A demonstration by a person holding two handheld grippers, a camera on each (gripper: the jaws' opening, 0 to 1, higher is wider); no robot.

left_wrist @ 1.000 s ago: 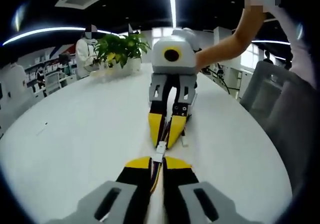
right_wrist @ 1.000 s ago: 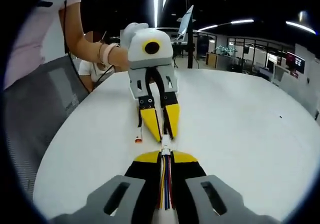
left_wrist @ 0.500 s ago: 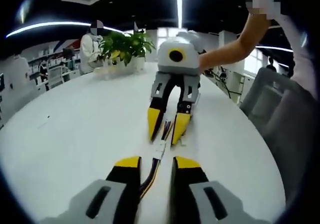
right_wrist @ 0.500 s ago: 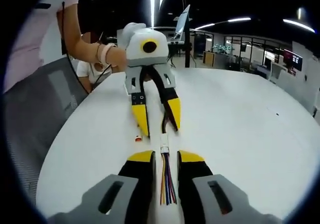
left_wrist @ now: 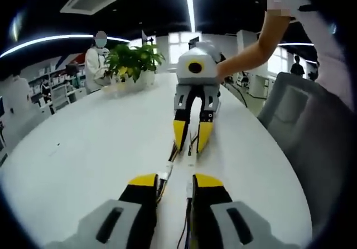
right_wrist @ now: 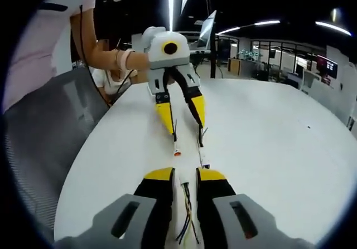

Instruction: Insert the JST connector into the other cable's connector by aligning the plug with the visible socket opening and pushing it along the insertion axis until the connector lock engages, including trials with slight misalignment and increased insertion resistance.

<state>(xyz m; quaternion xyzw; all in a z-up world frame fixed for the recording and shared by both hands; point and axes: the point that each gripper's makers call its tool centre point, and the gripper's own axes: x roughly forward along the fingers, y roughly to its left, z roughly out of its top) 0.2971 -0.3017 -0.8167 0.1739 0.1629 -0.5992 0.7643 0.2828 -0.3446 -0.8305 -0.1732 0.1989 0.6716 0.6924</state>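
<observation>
My left gripper (left_wrist: 175,182) stands open low over the white table (left_wrist: 83,149), with nothing between its yellow-tipped fingers. A white JST connector (left_wrist: 167,168) lies on the table just ahead of it, its thin wires trailing back beside the left finger. Facing it, my right gripper (left_wrist: 191,142) is also open. In the right gripper view, my right gripper (right_wrist: 184,176) has loose multicoloured wires (right_wrist: 187,204) lying between its fingers. A white connector (right_wrist: 204,161) rests ahead of it. The left gripper (right_wrist: 184,130) is open beyond that. Whether plug and socket are joined I cannot tell.
A short cable with an orange end (right_wrist: 177,152) lies beside the connector. A potted plant (left_wrist: 134,59) stands at the table's far side, with a person (left_wrist: 99,57) behind it. A grey chair (left_wrist: 301,121) sits against the table edge. An arm (left_wrist: 251,51) holds the right gripper.
Both grippers were shut on the cables a second ago. They have opened and drawn apart. The cables now lie loose on the table.
</observation>
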